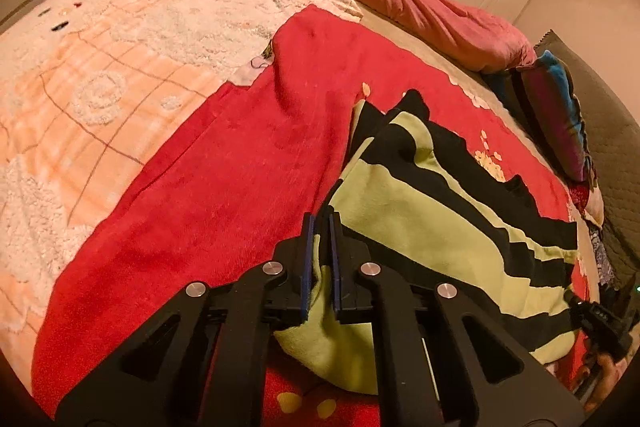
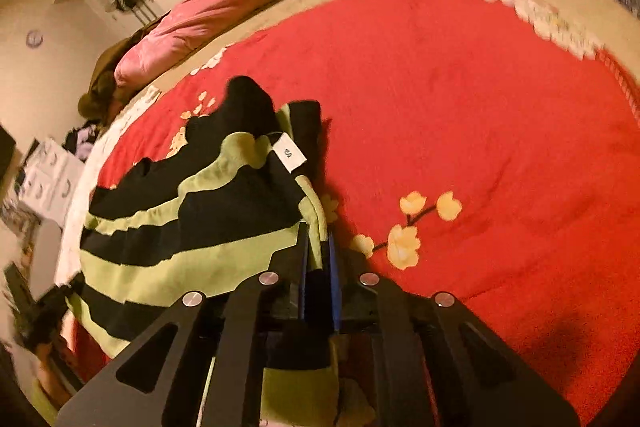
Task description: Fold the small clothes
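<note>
The green-and-black striped knit garment (image 1: 440, 195) lies on the red blanket (image 1: 208, 195); the left hand-held gripper (image 1: 320, 227) and right hand-held gripper (image 2: 318, 239) each pinch 1 edge (keep both taut, level).

Left hand-held gripper (image 1: 320, 223) and right hand-held gripper (image 2: 318, 233) both clamped.

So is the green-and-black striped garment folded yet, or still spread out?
Not neatly folded: the green-and-black striped fleece garment lies rumpled on the red blanket, white size tag exposed, each claw pinching an edge.
</note>
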{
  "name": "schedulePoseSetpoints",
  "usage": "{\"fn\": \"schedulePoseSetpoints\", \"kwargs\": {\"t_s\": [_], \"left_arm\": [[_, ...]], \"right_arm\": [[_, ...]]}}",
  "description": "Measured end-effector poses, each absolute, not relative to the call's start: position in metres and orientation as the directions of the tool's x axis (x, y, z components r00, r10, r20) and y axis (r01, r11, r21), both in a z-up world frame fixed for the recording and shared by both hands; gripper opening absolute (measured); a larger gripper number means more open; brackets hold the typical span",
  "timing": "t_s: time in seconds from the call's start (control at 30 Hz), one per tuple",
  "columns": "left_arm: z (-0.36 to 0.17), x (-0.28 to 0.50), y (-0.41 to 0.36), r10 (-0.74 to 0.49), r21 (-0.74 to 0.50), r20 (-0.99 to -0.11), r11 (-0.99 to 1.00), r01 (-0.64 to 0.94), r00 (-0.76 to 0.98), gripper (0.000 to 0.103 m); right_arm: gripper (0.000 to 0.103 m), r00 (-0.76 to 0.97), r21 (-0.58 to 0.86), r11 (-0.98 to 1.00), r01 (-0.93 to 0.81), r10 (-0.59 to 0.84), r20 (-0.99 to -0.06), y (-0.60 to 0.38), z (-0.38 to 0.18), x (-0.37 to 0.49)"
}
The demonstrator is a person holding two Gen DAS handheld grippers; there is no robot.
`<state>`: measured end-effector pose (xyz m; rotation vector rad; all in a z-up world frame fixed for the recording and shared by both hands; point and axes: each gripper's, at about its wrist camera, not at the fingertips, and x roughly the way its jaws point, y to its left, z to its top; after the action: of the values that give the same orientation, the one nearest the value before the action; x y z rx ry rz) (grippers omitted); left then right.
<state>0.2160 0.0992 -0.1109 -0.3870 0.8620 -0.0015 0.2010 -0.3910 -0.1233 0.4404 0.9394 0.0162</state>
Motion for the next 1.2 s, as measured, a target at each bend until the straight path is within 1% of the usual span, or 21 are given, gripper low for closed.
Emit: {"fn": "schedulePoseSetpoints", "kwargs": {"t_s": [0.03,0.07,0.1,0.17,0.23,0.3,0.37,0.5,0.6,0.67,0.73,0.8,0.9,1.03,1.1,1.17,1.2], "left_arm": [[-0.109,0.215,0.098,-0.150,-0.323,-0.739,0.934,-0.150,0.657,0.002],[-0.107,0.215,0.096,-0.141,-0.310,-0.737,0.939,-0.146,0.661,0.002],[-0.105,0.214,0.094,-0.136,-0.302,-0.736,0.943,-0.142,0.663,0.002],[-0.101,0.214,0.092,-0.125,-0.285,-0.733,0.949,-0.136,0.669,0.002],[-0.099,0.213,0.091,-0.118,-0.275,-0.731,0.953,-0.131,0.672,0.002],[-0.096,0.212,0.089,-0.112,-0.264,-0.727,0.956,-0.125,0.677,0.002],[-0.094,0.210,0.088,-0.108,-0.255,-0.725,0.959,-0.120,0.680,0.002],[-0.091,0.207,0.085,-0.097,-0.235,-0.723,0.966,-0.112,0.684,0.002],[-0.090,0.204,0.085,-0.089,-0.222,-0.726,0.969,-0.110,0.682,0.002],[-0.091,0.203,0.084,-0.078,-0.205,-0.734,0.972,-0.111,0.675,0.002],[-0.095,0.204,0.084,-0.058,-0.183,-0.750,0.975,-0.122,0.659,0.003],[-0.100,0.204,0.087,-0.061,-0.188,-0.765,0.973,-0.131,0.641,0.003],[-0.102,0.204,0.089,-0.065,-0.195,-0.772,0.971,-0.139,0.633,0.005],[-0.098,0.202,0.086,-0.061,-0.189,-0.765,0.973,-0.133,0.641,0.005],[-0.097,0.200,0.085,-0.061,-0.187,-0.764,0.974,-0.130,0.642,0.005],[-0.096,0.199,0.085,-0.060,-0.186,-0.763,0.974,-0.131,0.643,0.005],[-0.096,0.198,0.086,-0.060,-0.187,-0.762,0.973,-0.131,0.645,0.005]], "right_arm": [[0.017,0.600,0.356,0.919,0.171,0.190,-0.777,-0.389,-0.121,0.199],[0.023,0.606,0.342,0.925,0.166,0.178,-0.775,-0.388,-0.117,0.196],[0.031,0.615,0.333,0.930,0.159,0.170,-0.770,-0.388,-0.111,0.192],[0.039,0.626,0.320,0.936,0.145,0.164,-0.763,-0.387,-0.105,0.186],[0.040,0.637,0.285,0.952,0.116,0.148,-0.756,-0.383,-0.096,0.179],[0.046,0.651,0.247,0.966,0.081,0.136,-0.746,-0.374,-0.088,0.173],[0.049,0.667,0.212,0.976,0.040,0.132,-0.733,-0.365,-0.081,0.167],[0.051,0.683,0.131,0.989,-0.067,0.141,-0.716,-0.334,-0.073,0.157],[0.054,0.661,0.117,0.986,-0.115,0.164,-0.732,-0.316,-0.079,0.158],[0.054,0.621,0.123,0.986,-0.111,0.166,-0.766,-0.312,-0.090,0.163],[0.054,0.537,0.113,0.991,-0.065,0.131,-0.833,-0.313,-0.111,0.171],[0.054,0.460,0.126,0.992,-0.006,0.114,-0.881,-0.321,-0.133,0.177],[0.054,0.465,0.173,0.985,0.022,0.143,-0.874,-0.328,-0.135,0.175],[0.055,0.491,0.180,0.984,0.006,0.154,-0.858,-0.327,-0.123,0.172],[0.065,0.522,0.190,0.982,0.000,0.162,-0.838,-0.327,-0.114,0.168],[0.070,0.551,0.188,0.982,-0.007,0.161,-0.819,-0.325,-0.104,0.164],[0.075,0.568,0.185,0.983,-0.014,0.160,-0.807,-0.323,-0.098,0.161]]}}
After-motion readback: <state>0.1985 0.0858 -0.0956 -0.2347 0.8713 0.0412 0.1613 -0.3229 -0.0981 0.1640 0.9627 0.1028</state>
